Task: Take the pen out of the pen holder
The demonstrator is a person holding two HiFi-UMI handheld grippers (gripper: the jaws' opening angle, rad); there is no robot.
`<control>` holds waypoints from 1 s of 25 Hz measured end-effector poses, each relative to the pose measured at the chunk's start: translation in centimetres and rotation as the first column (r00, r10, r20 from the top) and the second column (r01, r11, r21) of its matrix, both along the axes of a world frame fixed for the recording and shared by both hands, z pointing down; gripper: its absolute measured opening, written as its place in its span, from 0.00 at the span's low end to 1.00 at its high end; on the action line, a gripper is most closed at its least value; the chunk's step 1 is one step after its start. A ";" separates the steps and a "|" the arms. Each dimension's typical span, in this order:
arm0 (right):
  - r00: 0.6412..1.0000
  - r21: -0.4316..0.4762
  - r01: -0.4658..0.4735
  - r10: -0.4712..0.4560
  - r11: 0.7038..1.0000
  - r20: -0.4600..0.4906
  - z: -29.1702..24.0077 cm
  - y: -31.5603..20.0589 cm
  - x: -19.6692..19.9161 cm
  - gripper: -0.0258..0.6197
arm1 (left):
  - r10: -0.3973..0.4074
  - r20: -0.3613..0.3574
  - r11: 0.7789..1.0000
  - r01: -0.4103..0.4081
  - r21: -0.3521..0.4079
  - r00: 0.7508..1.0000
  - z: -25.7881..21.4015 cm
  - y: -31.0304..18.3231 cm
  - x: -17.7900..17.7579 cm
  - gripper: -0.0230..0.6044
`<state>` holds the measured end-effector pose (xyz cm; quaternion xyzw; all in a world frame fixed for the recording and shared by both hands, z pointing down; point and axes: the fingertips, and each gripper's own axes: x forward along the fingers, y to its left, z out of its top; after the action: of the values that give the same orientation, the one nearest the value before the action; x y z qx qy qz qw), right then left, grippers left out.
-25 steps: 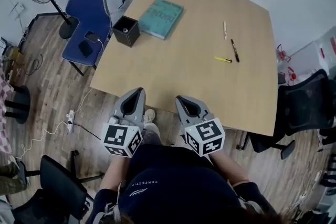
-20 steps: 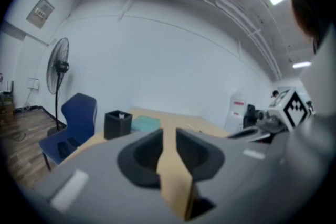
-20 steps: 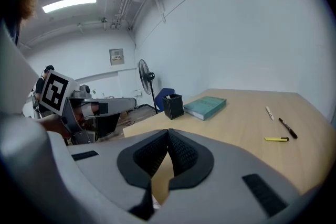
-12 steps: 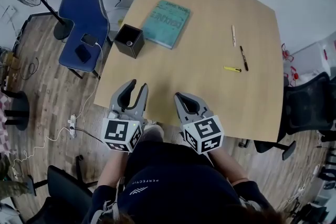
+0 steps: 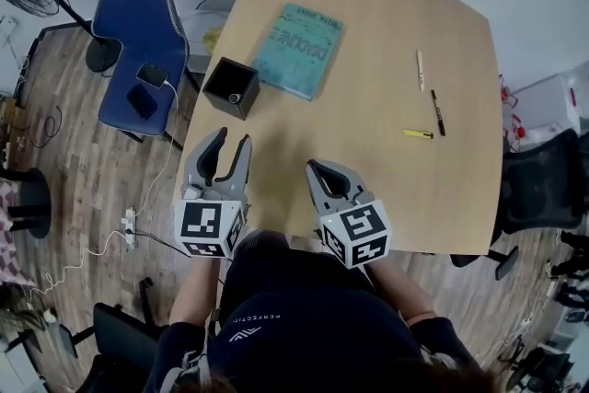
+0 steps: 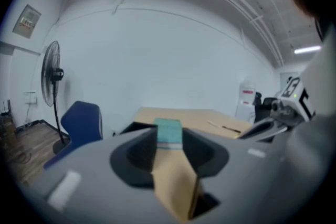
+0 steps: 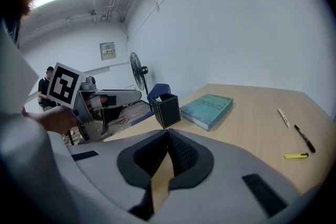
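From the head view, the black pen holder stands near the left edge of the tan table. A small round thing sits inside it, maybe the end of the pen, but it is too tiny to be sure. A green book lies just beside the holder at 1 o'clock. The left gripper is at 6 o'clock from the holder, near it but not touching. The right gripper is at 3 o'clock from the left one. Three loose pens lie well apart from it at 2 o'clock. A blue chair stands at 9 o'clock from the holder. In the left gripper view, the two jaws are opening and nothing is between them; only the table and the book show in the gap. In the right gripper view, the jaws are pressed together at their tips and hold nothing. The holder stands upright at 12 o'clock ahead of them.
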<state>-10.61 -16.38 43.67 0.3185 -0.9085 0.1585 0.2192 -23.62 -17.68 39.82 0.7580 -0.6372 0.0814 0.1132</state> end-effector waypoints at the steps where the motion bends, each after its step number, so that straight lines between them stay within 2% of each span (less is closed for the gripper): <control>1: 1.000 -0.006 -0.005 0.005 1.000 -0.004 0.2 -0.5 -0.3 0.04 | 0.003 0.002 1.000 -0.003 -0.007 1.000 0.2 -0.6 -0.4 0.29; 12: 0.999 -0.053 -0.032 0.031 0.998 -0.020 1.6 -4.4 -3.7 0.04 | 0.073 0.055 0.996 -0.069 -0.062 0.996 2.1 -5.6 -2.4 0.29; 25: 0.998 -0.110 -0.054 0.049 0.992 -0.046 3.8 -7.0 -5.8 0.04 | 0.195 0.097 0.977 -0.184 -0.112 0.976 3.9 -8.2 -1.8 0.27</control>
<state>-16.41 -23.39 47.43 0.3325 -0.8847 0.2075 0.2522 -25.45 -25.90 43.77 0.8030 -0.5621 0.1650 0.1094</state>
